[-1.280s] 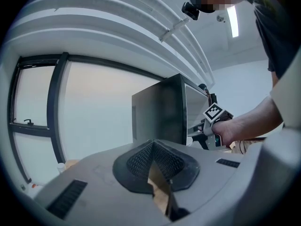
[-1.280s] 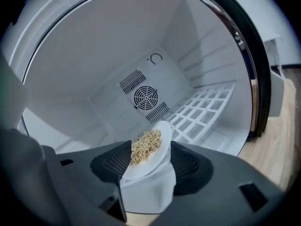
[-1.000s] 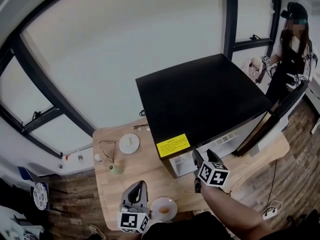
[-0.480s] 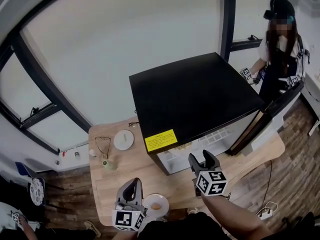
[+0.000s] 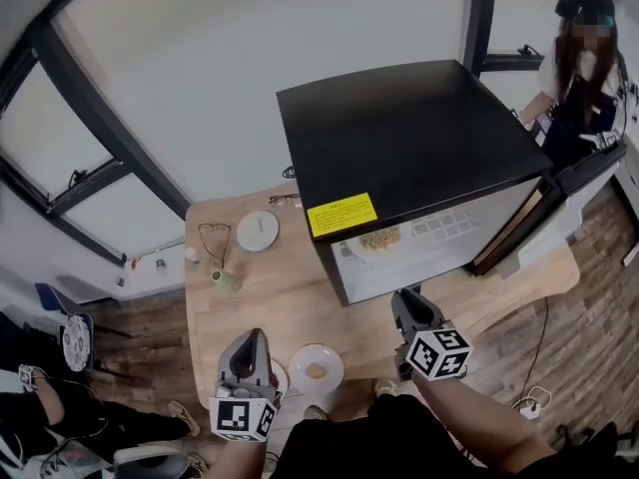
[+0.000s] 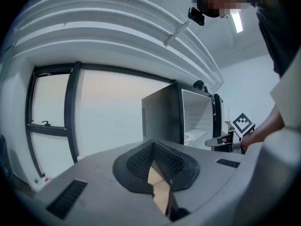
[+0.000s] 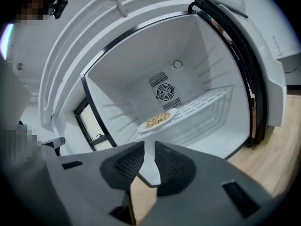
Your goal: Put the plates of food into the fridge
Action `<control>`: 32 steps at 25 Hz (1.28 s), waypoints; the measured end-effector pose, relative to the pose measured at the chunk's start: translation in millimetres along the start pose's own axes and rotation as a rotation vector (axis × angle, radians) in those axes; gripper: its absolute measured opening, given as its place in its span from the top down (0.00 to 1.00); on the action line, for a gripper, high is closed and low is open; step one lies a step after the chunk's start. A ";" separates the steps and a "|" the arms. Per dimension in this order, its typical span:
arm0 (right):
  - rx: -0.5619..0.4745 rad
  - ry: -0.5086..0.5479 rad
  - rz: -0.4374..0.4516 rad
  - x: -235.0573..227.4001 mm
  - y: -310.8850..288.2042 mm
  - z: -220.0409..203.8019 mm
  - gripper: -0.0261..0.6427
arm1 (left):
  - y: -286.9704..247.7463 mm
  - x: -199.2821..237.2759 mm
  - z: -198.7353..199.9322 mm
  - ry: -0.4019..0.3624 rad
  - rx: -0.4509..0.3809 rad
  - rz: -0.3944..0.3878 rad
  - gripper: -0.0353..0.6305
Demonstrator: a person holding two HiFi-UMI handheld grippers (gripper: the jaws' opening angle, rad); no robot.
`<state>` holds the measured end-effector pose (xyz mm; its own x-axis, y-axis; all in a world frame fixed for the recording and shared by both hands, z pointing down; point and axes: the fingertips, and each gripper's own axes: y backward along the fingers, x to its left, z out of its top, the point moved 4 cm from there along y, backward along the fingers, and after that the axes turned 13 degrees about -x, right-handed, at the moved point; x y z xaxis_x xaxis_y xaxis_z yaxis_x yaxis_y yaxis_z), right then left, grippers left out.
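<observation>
Right gripper (image 5: 404, 299): pointed into the open fridge (image 5: 419, 158), level with its mouth. Its jaws have just been closing and now stand a narrow slot apart, with nothing between them. Straight ahead of it, on the wire shelf (image 7: 207, 100) deep inside, sits one plate of food (image 7: 157, 120), well clear of my tips. The fridge door (image 5: 559, 203) hangs open off to this gripper's right.

Left gripper (image 5: 245, 342): low over the near edge of the wooden table (image 5: 290, 302), pads together at the tips, empty. Just to its right, on the table, lies a second plate (image 5: 315, 369) with a small piece of food on it, not touched. Farther ahead of it are a green cup (image 5: 226, 280), a pair of glasses (image 5: 214, 289) and a white dish (image 5: 258, 231).
</observation>
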<state>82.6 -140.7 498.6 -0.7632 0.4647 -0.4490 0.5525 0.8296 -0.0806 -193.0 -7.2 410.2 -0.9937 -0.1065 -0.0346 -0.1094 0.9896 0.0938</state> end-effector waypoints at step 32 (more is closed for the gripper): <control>0.063 -0.726 -0.373 98.5 130.8 -296.2 0.68 | 158.7 111.6 -37.9 -0.043 0.097 -0.216 0.94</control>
<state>-19.5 105.3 707.4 -0.5056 -0.1723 -0.8454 0.3394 0.8611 -0.3785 -322.1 134.3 458.9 -0.9455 -0.3142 -0.0855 -0.3140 0.9493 -0.0164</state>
